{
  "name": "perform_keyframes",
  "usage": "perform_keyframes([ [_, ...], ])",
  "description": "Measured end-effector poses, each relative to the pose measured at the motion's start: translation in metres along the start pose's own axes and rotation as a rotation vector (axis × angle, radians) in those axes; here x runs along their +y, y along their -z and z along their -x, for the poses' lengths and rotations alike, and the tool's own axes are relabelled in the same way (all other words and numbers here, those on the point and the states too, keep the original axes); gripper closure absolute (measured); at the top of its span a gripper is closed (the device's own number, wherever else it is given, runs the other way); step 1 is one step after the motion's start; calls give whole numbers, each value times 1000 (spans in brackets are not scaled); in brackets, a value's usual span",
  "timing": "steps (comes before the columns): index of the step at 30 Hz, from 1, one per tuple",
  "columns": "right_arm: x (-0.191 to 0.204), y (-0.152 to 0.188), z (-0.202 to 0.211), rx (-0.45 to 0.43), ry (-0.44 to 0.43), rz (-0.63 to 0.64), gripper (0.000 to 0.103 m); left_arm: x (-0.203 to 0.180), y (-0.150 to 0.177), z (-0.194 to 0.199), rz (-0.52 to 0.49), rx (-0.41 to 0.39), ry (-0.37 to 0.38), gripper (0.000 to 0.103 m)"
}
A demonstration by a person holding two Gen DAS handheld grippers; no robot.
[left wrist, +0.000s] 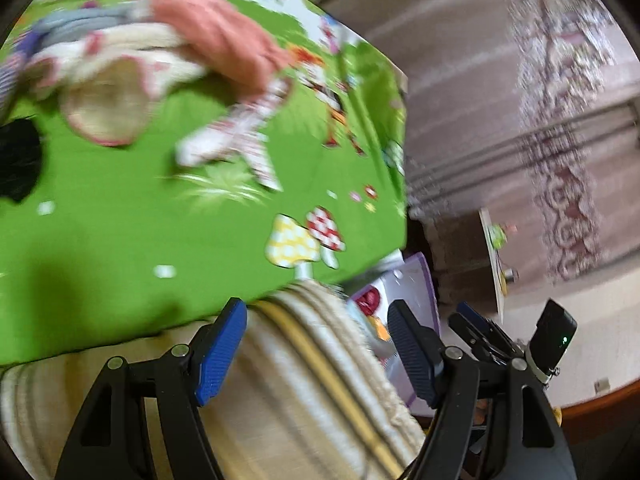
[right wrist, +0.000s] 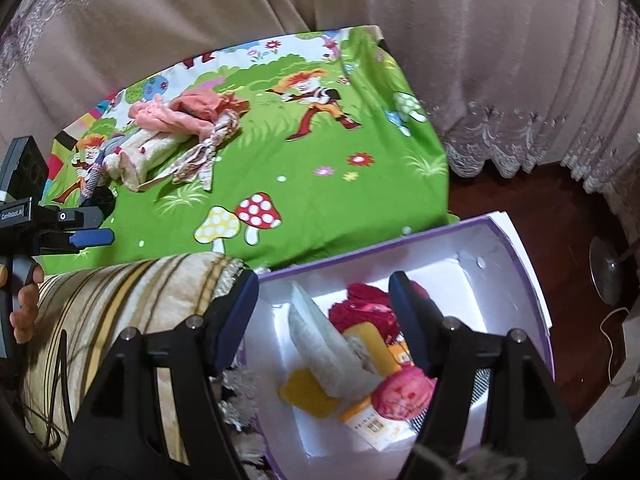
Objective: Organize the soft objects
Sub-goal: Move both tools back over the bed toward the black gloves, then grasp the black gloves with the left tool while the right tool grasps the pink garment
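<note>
Green cartoon bedsheet (right wrist: 320, 208) before beige curtains (right wrist: 400, 0); both grippers' jaws apart, empty.

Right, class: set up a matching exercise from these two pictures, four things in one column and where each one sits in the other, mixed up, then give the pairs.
Things
1. pink cloth
2. red cloth
3. box
4. striped cushion

Places
A. inside the box
B. in the pile on the green sheet
C. under the right gripper
D. left of the box, at the sheet's near edge

Pairs: 1-B, 2-A, 3-C, 4-D
</note>
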State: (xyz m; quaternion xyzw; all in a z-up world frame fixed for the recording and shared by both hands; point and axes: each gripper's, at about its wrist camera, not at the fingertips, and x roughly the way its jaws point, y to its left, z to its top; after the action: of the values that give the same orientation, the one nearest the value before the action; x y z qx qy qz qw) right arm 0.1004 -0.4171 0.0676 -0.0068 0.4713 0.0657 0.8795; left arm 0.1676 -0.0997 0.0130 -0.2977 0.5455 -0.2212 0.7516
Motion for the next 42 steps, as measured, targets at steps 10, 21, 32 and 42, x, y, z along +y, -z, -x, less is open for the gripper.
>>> perform_keyframes([
  [10, 35, -23, -18, 1, -36, 71, 31, 76, -22, 66, 118, -155, -104, 29],
  [21, 90, -60, -44, -13, -90, 168, 29, 161, -48, 108, 381, -291, -236, 23],
  [32, 133, -84, -67, -16, -126, 256, 26, 157, -60, 91, 269, -259, -368, 23],
  [42, 155, -89, -82, -3, -166, 275, 25, 145, -54, 69, -28, -152, -573, 85],
])
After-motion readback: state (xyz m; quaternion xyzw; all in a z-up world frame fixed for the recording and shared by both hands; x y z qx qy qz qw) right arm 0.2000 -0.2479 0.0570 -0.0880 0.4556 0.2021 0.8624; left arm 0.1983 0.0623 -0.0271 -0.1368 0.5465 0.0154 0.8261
